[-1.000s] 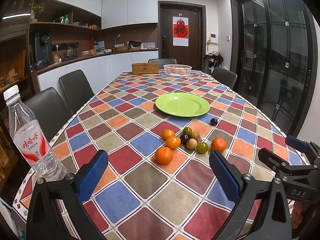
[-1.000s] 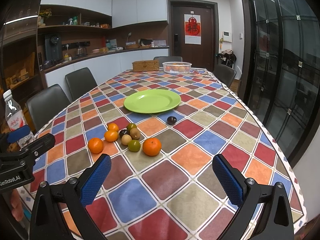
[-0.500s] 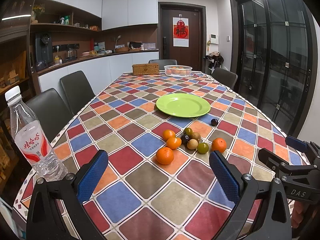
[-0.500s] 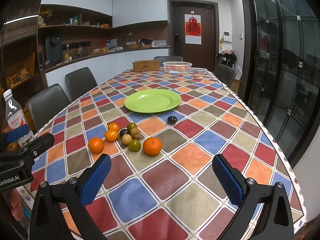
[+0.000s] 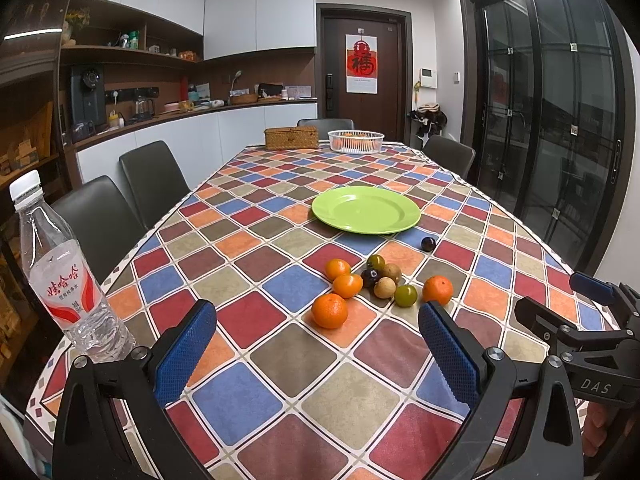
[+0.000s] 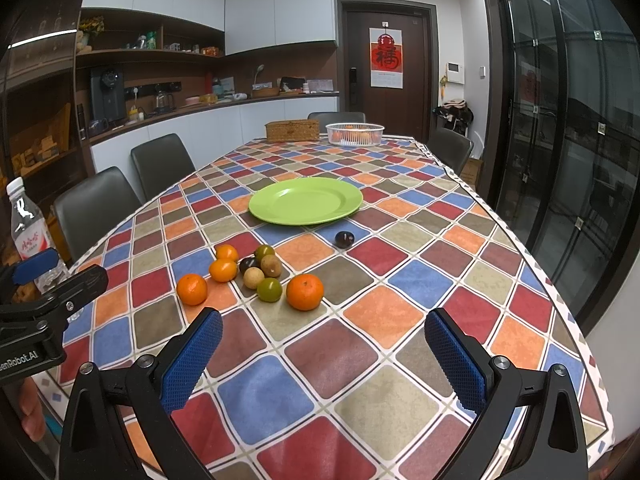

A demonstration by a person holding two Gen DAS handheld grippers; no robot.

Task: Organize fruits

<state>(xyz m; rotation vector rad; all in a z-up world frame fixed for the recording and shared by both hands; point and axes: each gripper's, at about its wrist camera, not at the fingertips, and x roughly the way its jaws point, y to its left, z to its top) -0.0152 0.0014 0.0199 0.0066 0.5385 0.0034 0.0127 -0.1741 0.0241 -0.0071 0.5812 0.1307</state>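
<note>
- A long table (image 5: 256, 396) fills the room, covered by a cloth of red, blue, orange and grey-green diamonds.
- The left gripper (image 5: 318, 344) hangs above the near end, its blue-padded jaws spread wide with nothing between them.
- The right gripper (image 6: 323, 354) hangs alongside, jaws equally wide apart and holding nothing.
- The fruits (image 6: 256, 274) lie in a loose cluster on the cloth ahead of both grippers: four oranges, two green fruits, two brownish ones and a dark one.
- One more dark fruit (image 6: 344, 239) sits apart, between the cluster and a green plate (image 6: 306, 201) at mid-table.
- A water bottle (image 5: 64, 276) stands at the table's near left edge.
- At the far end sit a wicker box (image 5: 291, 138) and a white basket (image 5: 355, 141) with orange fruit inside.
- Dark chairs (image 5: 154, 180) line the left side; behind them run white cabinets, and a dark door (image 6: 386, 68) with a red poster stands beyond.
</note>
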